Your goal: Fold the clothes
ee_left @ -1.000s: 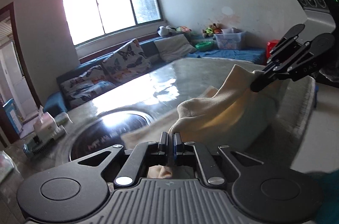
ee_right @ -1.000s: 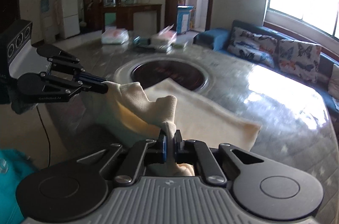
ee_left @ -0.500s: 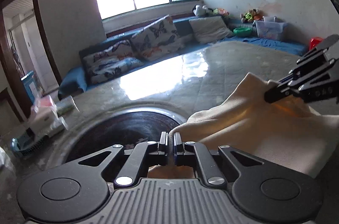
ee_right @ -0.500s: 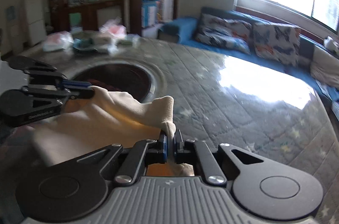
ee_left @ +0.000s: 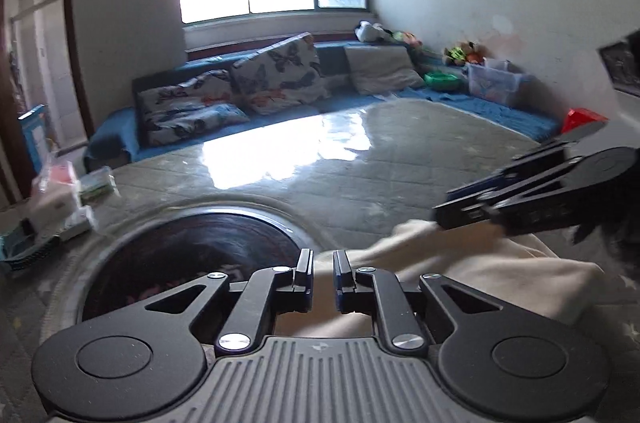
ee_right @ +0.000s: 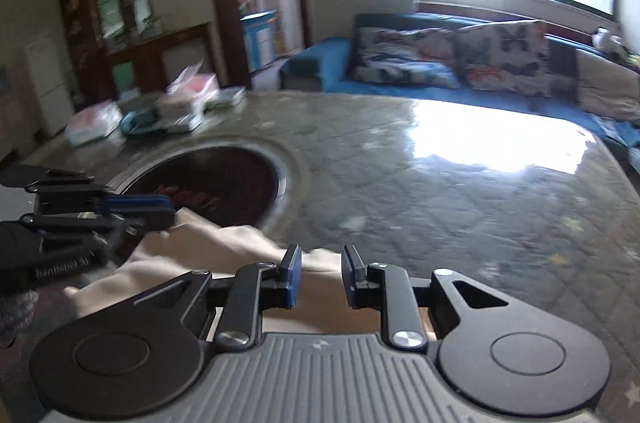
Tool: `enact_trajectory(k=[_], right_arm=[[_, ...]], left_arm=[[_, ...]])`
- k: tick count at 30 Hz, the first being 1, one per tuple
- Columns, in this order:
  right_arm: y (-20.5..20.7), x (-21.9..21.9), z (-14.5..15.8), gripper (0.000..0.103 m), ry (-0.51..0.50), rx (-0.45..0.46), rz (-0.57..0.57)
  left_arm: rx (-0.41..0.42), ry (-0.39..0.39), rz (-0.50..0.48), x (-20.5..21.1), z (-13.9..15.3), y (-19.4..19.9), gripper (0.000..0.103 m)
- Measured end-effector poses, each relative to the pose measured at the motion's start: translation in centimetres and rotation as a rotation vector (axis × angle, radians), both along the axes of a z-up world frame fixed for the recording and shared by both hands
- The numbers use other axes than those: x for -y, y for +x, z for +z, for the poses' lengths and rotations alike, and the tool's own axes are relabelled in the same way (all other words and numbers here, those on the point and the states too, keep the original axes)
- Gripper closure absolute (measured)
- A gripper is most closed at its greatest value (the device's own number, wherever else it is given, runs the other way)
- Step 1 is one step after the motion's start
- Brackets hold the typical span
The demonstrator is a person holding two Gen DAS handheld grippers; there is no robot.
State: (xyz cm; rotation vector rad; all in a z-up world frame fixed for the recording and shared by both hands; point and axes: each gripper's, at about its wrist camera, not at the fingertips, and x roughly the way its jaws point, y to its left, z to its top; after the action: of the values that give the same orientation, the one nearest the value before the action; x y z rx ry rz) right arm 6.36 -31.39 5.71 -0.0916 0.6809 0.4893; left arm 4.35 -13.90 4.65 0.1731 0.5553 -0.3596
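Packets (ee_right: 160,111) sit at your worktop's (ee_right: 440,191) upper-left edge beyond the dark round inset (ee_right: 208,183), while your left tongs (ee_left: 323,277) and right tongs (ee_right: 318,273) both stand slightly parted, holding nothing, over the cream cloth (ee_left: 500,271) lying at lower frame, a blue sofa (ee_left: 280,103) behind.

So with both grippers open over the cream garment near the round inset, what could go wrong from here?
1. The cream garment lies bunched, not flat, so the fold may slump or spring open.
2. Its edge reaches the dark round inset; cloth could sag there.
3. The left gripper and right gripper sit close together and might collide when regrasping.
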Motion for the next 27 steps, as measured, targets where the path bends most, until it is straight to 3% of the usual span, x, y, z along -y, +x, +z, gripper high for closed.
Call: enact_trajectory(k=[6,11,19,24,27], right_arm=[[2.1,-2.5,-2.3,0.082,-0.057,-0.053,-0.021],[2.0,-2.3,-2.0,0.08,-0.056,-0.031,-0.026],[-0.2,-3.5,-2.6,0.08,-0.144,0.011,0.066],[-1.4,-1.5,-1.3,0.079,-0.033,0.002,0.034],[-3.4,-1.0,-0.7,0.079,-0.041,0.032,0.084]], left_arm=[[-0.148,-0.01,0.057,0.7,-1.7,4.3,0.09],[-0.217,-0.029,0.11,0.5,-2.3,6.5,0.09],[-0.184,-0.04,0.105,0.4,-2.0,5.4,0.085],[-0.09,-0.043,0.038,-0.7,-0.8,1.9,0.085],[-0.063,-0.039,0.007,-1.5,-1.2,0.2,0.085]])
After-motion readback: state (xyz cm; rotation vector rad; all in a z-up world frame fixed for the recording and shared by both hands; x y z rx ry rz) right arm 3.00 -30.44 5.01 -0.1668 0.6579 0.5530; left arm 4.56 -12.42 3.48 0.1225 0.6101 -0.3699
